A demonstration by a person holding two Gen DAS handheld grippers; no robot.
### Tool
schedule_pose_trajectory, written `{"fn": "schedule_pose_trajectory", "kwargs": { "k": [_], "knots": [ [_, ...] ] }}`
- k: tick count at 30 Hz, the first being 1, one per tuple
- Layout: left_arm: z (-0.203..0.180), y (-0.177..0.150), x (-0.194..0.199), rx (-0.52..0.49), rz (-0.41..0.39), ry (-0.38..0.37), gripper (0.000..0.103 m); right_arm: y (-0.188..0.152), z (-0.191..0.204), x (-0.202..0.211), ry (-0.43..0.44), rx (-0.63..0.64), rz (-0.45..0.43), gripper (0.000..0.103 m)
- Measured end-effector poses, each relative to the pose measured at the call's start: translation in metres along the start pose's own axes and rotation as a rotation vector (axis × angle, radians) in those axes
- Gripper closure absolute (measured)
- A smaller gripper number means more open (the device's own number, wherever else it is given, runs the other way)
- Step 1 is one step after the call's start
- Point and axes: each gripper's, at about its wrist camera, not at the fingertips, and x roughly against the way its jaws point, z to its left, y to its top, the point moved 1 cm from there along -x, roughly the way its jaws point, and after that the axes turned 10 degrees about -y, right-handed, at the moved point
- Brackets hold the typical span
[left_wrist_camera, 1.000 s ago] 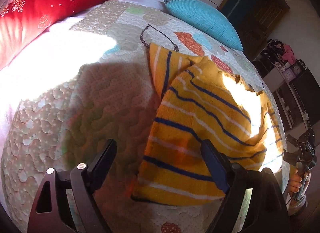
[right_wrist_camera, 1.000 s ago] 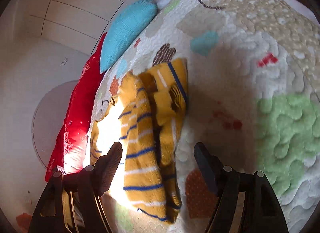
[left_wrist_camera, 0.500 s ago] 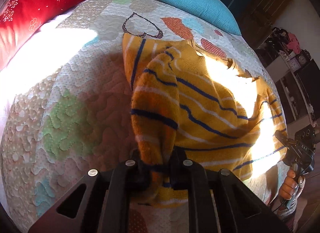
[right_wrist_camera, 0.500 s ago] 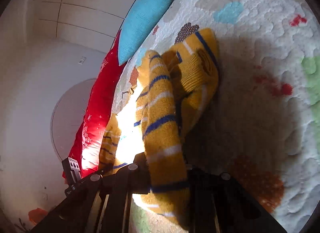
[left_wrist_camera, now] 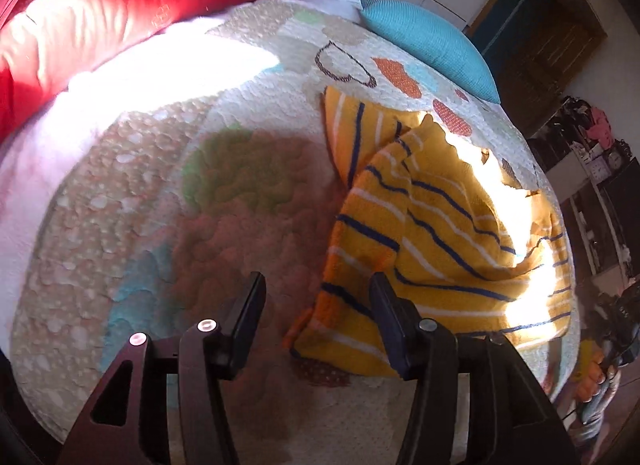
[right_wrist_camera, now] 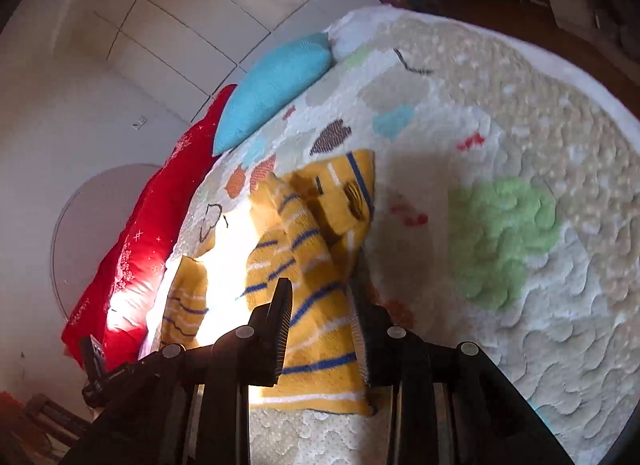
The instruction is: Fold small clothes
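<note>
Looking along the left hand-held gripper (left_wrist_camera: 316,305), its two fingers stand wide apart and hold nothing. The yellow sweater (left_wrist_camera: 436,249) with blue and white stripes lies on the quilt (left_wrist_camera: 160,201) of the bed, to the right of the gripper. The right finger (left_wrist_camera: 390,319) sits in front of the near hem, so I cannot tell whether it touches the cloth. The long axis of the sweater runs from the near hem away toward the blue pillow (left_wrist_camera: 432,45). One part is folded over the body, and a flat flap sticks out at the far left. Strong sun falls on its right side. A red pillow (left_wrist_camera: 132,5) lies at the far left of the bed.

In the right wrist view, the right hand-held gripper (right_wrist_camera: 322,321) is also open, with its fingers on either side of a raised fold of the sweater (right_wrist_camera: 316,265), not pressed on it. Here the sweater stretches from the gripper away toward the blue pillow (right_wrist_camera: 276,85) and red pillow (right_wrist_camera: 148,225). A folded sleeve lies on top at the far end. The quilt (right_wrist_camera: 520,265) spreads bare to the right.
</note>
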Motion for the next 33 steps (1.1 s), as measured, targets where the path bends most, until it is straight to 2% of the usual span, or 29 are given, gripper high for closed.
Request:
{"fn": "schedule_pose_trajectory", "kwargs": {
  "k": [2,4,7,8,10,12,14,16,18,19,21,24,26,27,29,33],
  "knots": [
    [-0.006,-0.006,0.013,-0.039,-0.052,0.04,0.05,0.01,0.025,-0.001,0.019,0.061,-0.025,0.071],
    [-0.011,-0.012,0.021,-0.062,-0.093,0.053,0.049,0.016,0.052,-0.019,0.016,0.128,-0.012,0.071],
    [-0.016,-0.022,0.032,-0.077,-0.152,0.051,0.033,0.022,0.084,-0.068,0.004,0.213,0.067,0.069],
    [-0.016,-0.025,0.036,-0.074,-0.169,0.051,0.029,0.024,0.091,-0.087,-0.048,0.242,0.082,0.069],
    [-0.017,-0.027,0.042,-0.074,-0.188,0.063,0.028,0.029,0.098,-0.127,-0.161,0.282,0.105,0.063],
    [-0.014,-0.03,0.048,-0.076,-0.191,0.106,0.028,0.034,0.095,-0.161,-0.214,0.289,0.146,0.062],
    [-0.013,-0.034,0.055,-0.098,-0.197,0.157,0.028,0.039,0.099,-0.172,-0.235,0.285,0.121,0.054],
    [-0.007,-0.038,0.061,-0.114,-0.211,0.198,0.027,0.042,0.111,-0.175,-0.318,0.317,0.153,0.054],
    [0.002,-0.04,0.064,-0.098,-0.222,0.212,0.025,0.038,0.133,-0.161,-0.399,0.369,0.129,0.052],
    [0.008,-0.041,0.066,-0.08,-0.226,0.205,0.025,0.035,0.144,-0.149,-0.393,0.391,0.096,0.051],
    [0.019,-0.042,0.066,-0.045,-0.223,0.183,0.024,0.023,0.17,-0.129,-0.307,0.429,0.071,0.046],
    [0.03,-0.044,0.064,-0.005,-0.211,0.159,0.024,-0.004,0.211,-0.117,-0.159,0.484,0.104,0.046],
    [0.033,-0.047,0.066,0.009,-0.213,0.144,0.024,-0.025,0.241,-0.123,-0.097,0.564,0.133,0.047],
    [0.034,-0.048,0.067,0.011,-0.217,0.138,0.024,-0.035,0.256,-0.128,-0.087,0.618,0.146,0.05],
    [0.035,-0.05,0.07,0.012,-0.225,0.129,0.024,-0.054,0.283,-0.148,-0.107,0.72,0.157,0.069],
    [0.037,-0.054,0.072,0.02,-0.228,0.104,0.024,-0.062,0.314,-0.205,-0.178,0.764,0.192,0.07]
  ]
}}
